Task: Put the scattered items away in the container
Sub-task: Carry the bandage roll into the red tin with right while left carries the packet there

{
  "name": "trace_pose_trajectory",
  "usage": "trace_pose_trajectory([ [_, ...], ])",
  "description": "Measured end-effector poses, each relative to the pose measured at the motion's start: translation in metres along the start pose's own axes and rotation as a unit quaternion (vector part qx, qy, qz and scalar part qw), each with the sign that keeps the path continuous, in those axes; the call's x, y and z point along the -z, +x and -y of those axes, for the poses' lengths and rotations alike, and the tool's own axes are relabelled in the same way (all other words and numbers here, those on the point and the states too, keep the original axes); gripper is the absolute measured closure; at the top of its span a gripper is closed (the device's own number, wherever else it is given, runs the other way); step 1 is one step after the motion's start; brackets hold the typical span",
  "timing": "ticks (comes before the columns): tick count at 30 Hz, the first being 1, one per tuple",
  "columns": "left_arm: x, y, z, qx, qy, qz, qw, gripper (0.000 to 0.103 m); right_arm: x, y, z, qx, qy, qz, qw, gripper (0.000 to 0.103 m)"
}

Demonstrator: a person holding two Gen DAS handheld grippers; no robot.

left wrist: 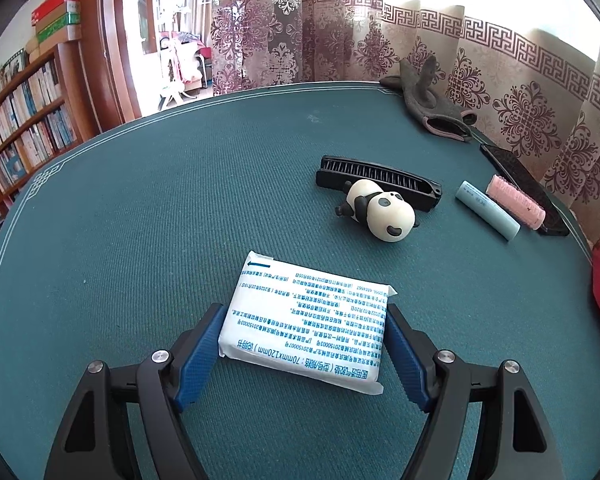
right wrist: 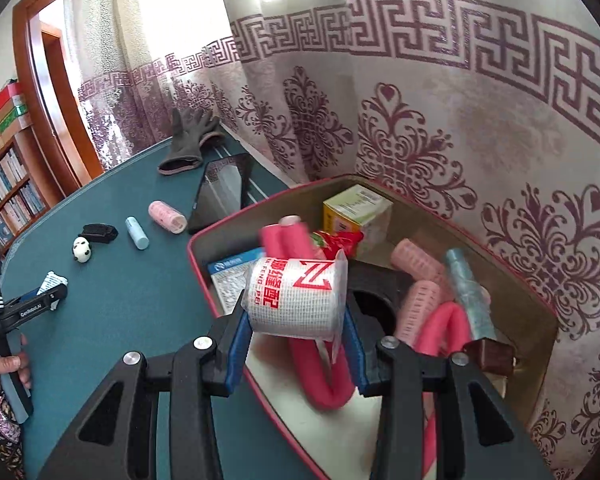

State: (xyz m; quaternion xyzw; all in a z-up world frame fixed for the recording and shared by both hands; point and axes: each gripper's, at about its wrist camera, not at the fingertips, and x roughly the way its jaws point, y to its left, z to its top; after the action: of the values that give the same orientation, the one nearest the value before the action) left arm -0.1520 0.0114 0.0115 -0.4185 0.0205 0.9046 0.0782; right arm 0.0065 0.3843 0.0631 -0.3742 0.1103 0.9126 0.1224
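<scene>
- Bottom centre of the right wrist view: right gripper (right wrist: 298, 320) closed partway on a white wrapped roll with red lettering (right wrist: 296, 300), blue pads pressing both its sides, roll carried above the near rim of the red-edged open box with a tan inside (right wrist: 198, 240).
- Risk, by judgement: loose plastic wrap around the roll, so a slip inside the wrapper or an early release near the rim likely to send it bouncing back onto the green felt table (right wrist: 120, 300).
- Inside the box, centre and right of that view: pink foam curling rods (right wrist: 324, 384), pink mesh hair rollers (right wrist: 418, 308), a pale blue tube (right wrist: 466, 292), a small yellow-green carton (right wrist: 358, 212), a printed leaflet (right wrist: 228, 276). Crowded, so a dropped roll may settle on the pile and roll off.
- Bottom centre of the left wrist view: left gripper (left wrist: 302, 344) standing wide, a flat white packet with blue print (left wrist: 306, 316) lying on the table between the pads.
- Left pad touching or just beside the packet's edge, right pad likewise; firm pressure not evident, so cannot tell whether gripped.
- Risk, by judgement: soft, thin packet likely to buckle or slide out under a weak pinch.
- Middle of that view: small black-and-white panda figure (left wrist: 380, 210) touching a black folding comb (left wrist: 380, 182) behind it.
- Right of those: a light blue tube (left wrist: 487, 209) beside a pink roller (left wrist: 516, 202), which overlaps a dark phone (left wrist: 512, 168).
- Upper right, near the patterned curtain (left wrist: 500, 60): a grey glove (left wrist: 428, 96), farthest from the box.
</scene>
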Motion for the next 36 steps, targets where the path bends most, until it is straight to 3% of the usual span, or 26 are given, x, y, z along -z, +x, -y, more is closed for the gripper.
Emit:
trace_pose_trajectory([
  [6,0.006,-0.017,0.019,0.012,0.01,0.009,0.9998,0.024,0.011,-0.014,0.031,0.023,0.013,0.003,1.0,0.058],
  [13,0.011,-0.051,0.036,0.048,-0.002,0.026,0.9985,0.024,0.012,-0.031,0.027,-0.017,0.002,0.016,1.0,0.058],
  [15,0.011,-0.06,0.044,0.059,-0.002,0.029,0.9978,0.024,0.013,-0.035,0.027,-0.032,0.002,0.015,0.999,0.054],
  [17,0.01,-0.068,0.053,0.07,0.002,0.033,0.997,0.024,0.016,-0.042,0.03,-0.035,0.006,0.025,0.999,0.039],
  [27,0.005,-0.096,0.138,0.115,0.073,0.044,0.9897,0.024,0.031,-0.055,0.058,-0.013,0.015,0.064,0.998,0.035],
  [36,-0.001,-0.11,0.24,0.156,0.159,0.052,0.9735,0.024,0.038,-0.056,0.078,-0.014,0.024,0.09,0.996,0.029],
])
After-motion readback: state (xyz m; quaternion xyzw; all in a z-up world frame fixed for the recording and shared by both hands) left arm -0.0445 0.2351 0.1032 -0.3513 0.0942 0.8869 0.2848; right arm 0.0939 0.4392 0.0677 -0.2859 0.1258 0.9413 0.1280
